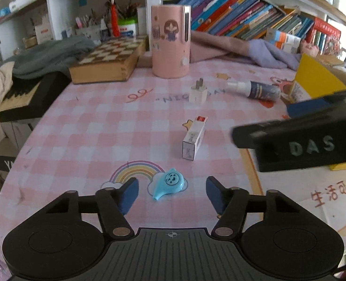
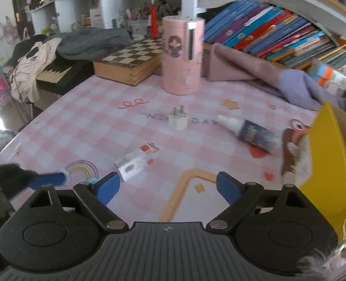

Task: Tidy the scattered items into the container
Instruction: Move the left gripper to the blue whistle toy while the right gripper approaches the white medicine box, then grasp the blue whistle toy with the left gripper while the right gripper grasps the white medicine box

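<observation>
- Left gripper [image 1: 171, 193]: jaws partly apart, nothing pressed between the pads; the blue teardrop-shaped toy [image 1: 169, 183] lies on the table just ahead, in line with the gap. Judged: lined up so the pads can close on its flanks.
- Right gripper [image 2: 168, 187]: jaws wide, empty; bare tablecloth [image 2: 79, 126] shows between its fingers. Judged: held wide to be ready for the next item.
- Blue teardrop-shaped toy: flat on the cloth beside the rainbow print, toward the near edge of the table; not yet lifted.
- Small white carton [image 1: 194, 137]: lying on its side mid-table, beyond the toy, apart from it.
- White plug adapter [image 1: 198, 92]: standing with prongs up, further toward the far edge.
- Spray bottle [image 1: 254, 89]: lying on its side, cap pointing left, toward the right edge, near the container.
- Yellow box [image 2: 327, 149]: the likely container, open-topped, at the right edge of the table; its contents cannot be made out.
- Pink cylinder [image 1: 170, 41]: upright near the far edge, beside the chessboard box [image 1: 107, 58]; judged not part of the scatter.
- Task status, judged: four loose items remain on the cloth.
</observation>
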Motion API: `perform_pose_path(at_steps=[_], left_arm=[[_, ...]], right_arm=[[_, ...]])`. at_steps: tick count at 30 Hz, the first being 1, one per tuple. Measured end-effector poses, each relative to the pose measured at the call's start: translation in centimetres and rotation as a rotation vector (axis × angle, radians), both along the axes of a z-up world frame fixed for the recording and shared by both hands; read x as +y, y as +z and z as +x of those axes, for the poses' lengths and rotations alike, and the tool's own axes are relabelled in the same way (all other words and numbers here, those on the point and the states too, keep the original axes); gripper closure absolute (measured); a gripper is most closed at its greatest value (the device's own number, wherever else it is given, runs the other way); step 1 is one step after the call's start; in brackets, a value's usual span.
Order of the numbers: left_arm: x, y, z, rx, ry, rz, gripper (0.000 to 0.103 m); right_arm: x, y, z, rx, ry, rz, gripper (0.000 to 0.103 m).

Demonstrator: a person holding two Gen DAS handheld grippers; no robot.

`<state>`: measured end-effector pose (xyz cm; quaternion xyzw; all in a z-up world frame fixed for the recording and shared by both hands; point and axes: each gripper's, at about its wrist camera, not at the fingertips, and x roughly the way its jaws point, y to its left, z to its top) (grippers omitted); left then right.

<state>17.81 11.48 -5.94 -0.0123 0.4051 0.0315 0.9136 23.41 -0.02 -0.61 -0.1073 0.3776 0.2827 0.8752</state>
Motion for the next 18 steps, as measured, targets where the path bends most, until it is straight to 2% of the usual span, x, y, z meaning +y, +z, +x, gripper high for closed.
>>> perform_pose_path(at_steps=[2,6,12,15,17,18], left_arm=[[0.1,-0.3,0.5,0.008,0.004,-0.005,0.044],[0.4,-1.0,1.4,0.032,0.006,-0.019,0.056],[0.4,-1.4,1.6,0.021,-0.005,-0.011,0.063],[0.5,-1.4,1.5,0.015,0.0,-0.005,0.071],[0.7,-1.3,1.5,0.016,0.003,-0.007,0.075],[0.9,-1.2,1.5,0.017,0.002,-0.013,0.075]], right_arm=[[1.0,-0.3,0.5,0.005,0.032,-0.002,0.015],[2.9,-1.2,1.4,0.032,0.087,-0.014,0.018],[4.9,-2.7,3.2,0.091,0.101,-0.017,0.023],[5.5,-3.4,4.1,0.128,0.09,-0.016,0.035],[5.5,-3.9,4.6,0.165,0.086,-0.017,0.055],[5.3,-4.1,4.9,0.188,0.084,-0.008,0.06]])
